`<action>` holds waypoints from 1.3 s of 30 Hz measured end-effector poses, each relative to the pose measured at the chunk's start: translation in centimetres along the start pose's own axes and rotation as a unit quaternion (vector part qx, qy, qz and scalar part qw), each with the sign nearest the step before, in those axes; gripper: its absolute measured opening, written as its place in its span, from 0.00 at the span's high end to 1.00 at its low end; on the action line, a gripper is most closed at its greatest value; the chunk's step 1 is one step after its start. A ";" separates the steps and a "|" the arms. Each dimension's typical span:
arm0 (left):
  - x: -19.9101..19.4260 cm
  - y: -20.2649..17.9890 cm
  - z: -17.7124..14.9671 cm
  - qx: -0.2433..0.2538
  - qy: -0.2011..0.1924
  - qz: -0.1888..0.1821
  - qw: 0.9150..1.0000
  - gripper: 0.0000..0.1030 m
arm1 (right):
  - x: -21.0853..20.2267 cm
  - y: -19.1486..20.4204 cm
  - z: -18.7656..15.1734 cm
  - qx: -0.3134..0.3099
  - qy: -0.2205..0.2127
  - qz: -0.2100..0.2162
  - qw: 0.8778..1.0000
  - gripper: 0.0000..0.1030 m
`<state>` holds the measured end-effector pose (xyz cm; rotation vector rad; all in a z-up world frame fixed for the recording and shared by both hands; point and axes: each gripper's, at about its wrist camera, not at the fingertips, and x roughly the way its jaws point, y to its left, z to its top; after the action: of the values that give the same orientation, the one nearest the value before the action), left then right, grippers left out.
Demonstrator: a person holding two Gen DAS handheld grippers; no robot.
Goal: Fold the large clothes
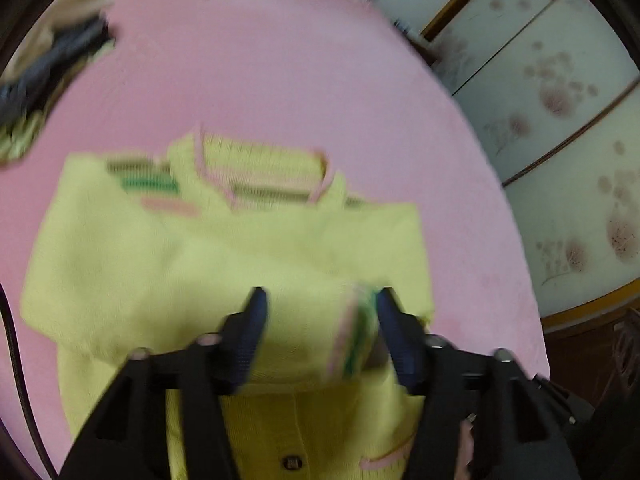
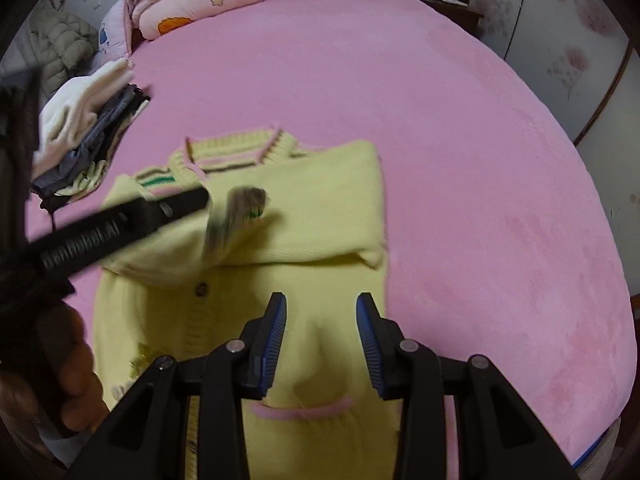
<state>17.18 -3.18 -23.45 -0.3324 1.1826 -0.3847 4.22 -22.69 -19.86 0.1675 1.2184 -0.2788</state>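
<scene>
While the yellow cardigan (image 2: 256,240) lies part-folded mid-bed on the pink sheet (image 2: 440,140), L gripper (image 1: 320,300) hovers w/ fingers apart, striped cuff (image 1: 356,332) loose between; R gripper (image 2: 321,304) open, empty, near hem. Clothes pile (image 2: 84,136) far left.

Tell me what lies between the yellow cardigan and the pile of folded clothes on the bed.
Only bare pink bedspread separates the yellow cardigan from the folded pile, clearest in the right wrist view.
</scene>
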 end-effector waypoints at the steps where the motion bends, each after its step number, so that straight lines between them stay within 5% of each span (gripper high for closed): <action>1: -0.4 0.3 -0.1 -0.010 0.000 -0.005 1.000 0.44 | 0.1 -0.3 -0.1 0.000 0.002 0.005 1.000 0.64; 4: -3.3 1.3 -0.2 -0.025 -0.026 0.000 0.999 0.35 | -0.2 -0.5 0.2 -0.001 -0.004 0.024 1.000 0.64; 9: -9.6 5.5 -1.5 -0.046 -0.103 0.079 0.991 0.26 | -0.4 -0.2 1.6 -0.014 -0.018 0.069 0.997 0.65; 16: -10.9 13.3 -1.4 -0.105 -0.108 0.166 0.974 0.26 | 3.9 1.2 3.0 -0.042 0.000 0.095 0.995 0.65; 25: -6.5 14.0 0.2 -0.121 -0.107 0.172 0.972 0.26 | 7.7 1.9 3.3 -0.063 0.016 0.102 0.993 0.67; 28: -5.6 13.3 0.5 -0.102 -0.107 0.178 0.973 0.26 | 7.2 2.8 2.6 -0.086 0.020 0.105 0.991 0.93; 30: -5.3 12.8 0.6 -0.088 -0.109 0.181 0.974 0.26 | 6.7 3.1 2.3 -0.092 0.020 0.104 0.990 0.94; 39: -4.7 11.0 0.7 -0.069 -0.095 0.161 0.980 0.26 | 1.3 1.2 6.8 -0.078 -0.080 0.058 0.992 0.94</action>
<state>17.56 8.76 -24.27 -0.2843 1.0558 0.0124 11.10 -23.56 -18.79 0.0783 1.0611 -0.0924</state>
